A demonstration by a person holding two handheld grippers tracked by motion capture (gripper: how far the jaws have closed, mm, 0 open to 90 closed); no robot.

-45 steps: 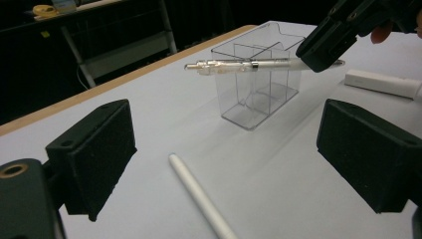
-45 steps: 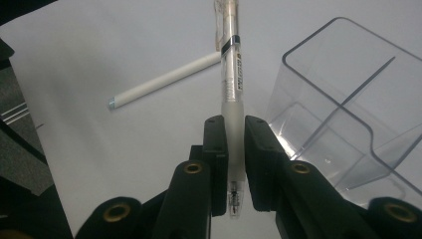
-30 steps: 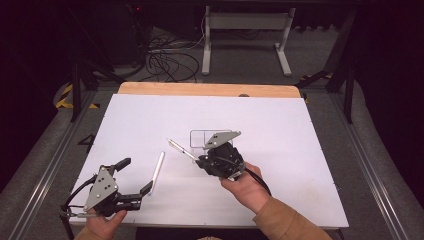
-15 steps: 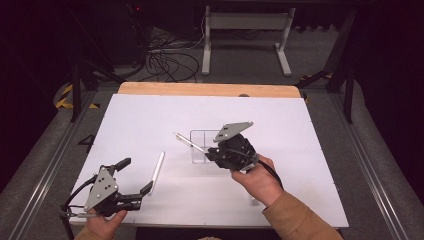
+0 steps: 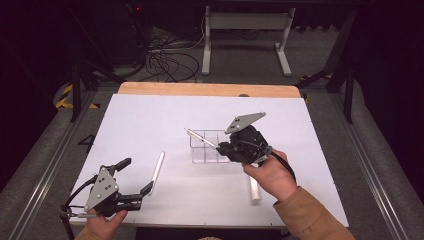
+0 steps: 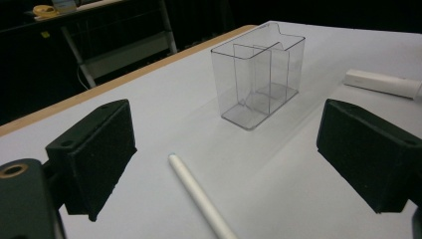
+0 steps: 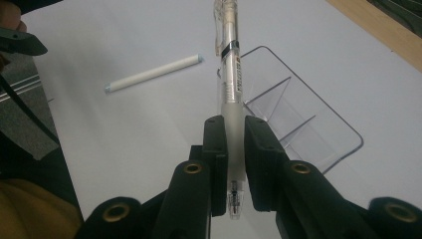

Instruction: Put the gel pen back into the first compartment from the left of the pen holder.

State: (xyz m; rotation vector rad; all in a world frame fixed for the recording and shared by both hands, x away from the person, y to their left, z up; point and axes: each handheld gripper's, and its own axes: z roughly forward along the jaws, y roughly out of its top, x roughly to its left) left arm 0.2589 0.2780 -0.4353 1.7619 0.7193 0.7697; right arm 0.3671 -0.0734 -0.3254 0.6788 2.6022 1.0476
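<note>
white table (image 5: 150, 120), one organizer (image 5: 205, 146), three pens (image 5: 157, 172)

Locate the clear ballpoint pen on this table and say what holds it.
In the high view the clear ballpoint pen is clamped in the right gripper, right of centre, slanting above the clear divided organiser.

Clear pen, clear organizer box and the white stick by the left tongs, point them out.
clear pen (image 7: 230, 74), right gripper view, barrel
clear organizer box (image 6: 259, 79), left gripper view, front wall
white stick (image 5: 157, 170), high view, mid-length
</note>
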